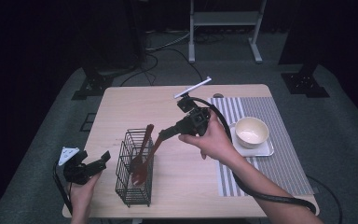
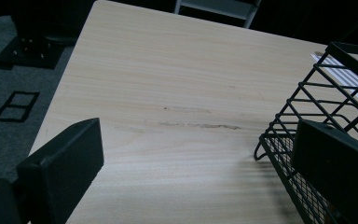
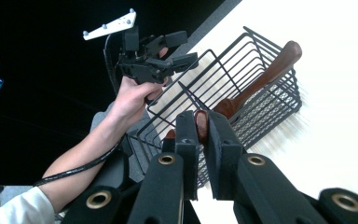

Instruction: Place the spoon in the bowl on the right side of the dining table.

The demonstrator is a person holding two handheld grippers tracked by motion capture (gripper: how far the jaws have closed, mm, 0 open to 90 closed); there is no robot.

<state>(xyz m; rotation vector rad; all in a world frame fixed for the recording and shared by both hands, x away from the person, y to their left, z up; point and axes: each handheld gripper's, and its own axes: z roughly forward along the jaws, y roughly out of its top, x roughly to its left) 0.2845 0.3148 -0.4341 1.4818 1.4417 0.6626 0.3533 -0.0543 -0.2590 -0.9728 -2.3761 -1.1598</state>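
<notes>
**Second wooden utensil going into the wire basket**

Far left of the high view: left gripper (image 1: 93, 164) held low at the bench (image 1: 121, 107) edge, just beside the wire basket (image 1: 134, 186). Fingers (image 2: 60, 172) spread wide, holding nothing, with bare bench top between them in the left gripper view and the basket's corner just past the right-hand one. Not touching the basket, as far as can be told.

In the basket: one wooden utensil (image 1: 142, 147) already leaning inside, handle up and out over the rim.

Next along: a second wooden utensil (image 1: 145, 163), head down in the basket, handle slanting up to the right gripper (image 1: 164, 134). Fingers (image 3: 186, 140) pressed onto the reddish handle tip, clearly pinching it in the right gripper view.

Farther right: striped placemat (image 1: 279, 158), with a small tray (image 1: 265, 150) and a cream bowl (image 1: 251, 131), well apart from the action.

Judged step: lowering and releasing the second utensil. Best done by easing the handle down until the head rests on the basket floor and the shaft leans on the rim, then opening slowly and backing off along the handle line. Worth steadying the light basket with the left gripper against tipping or sliding.
</notes>
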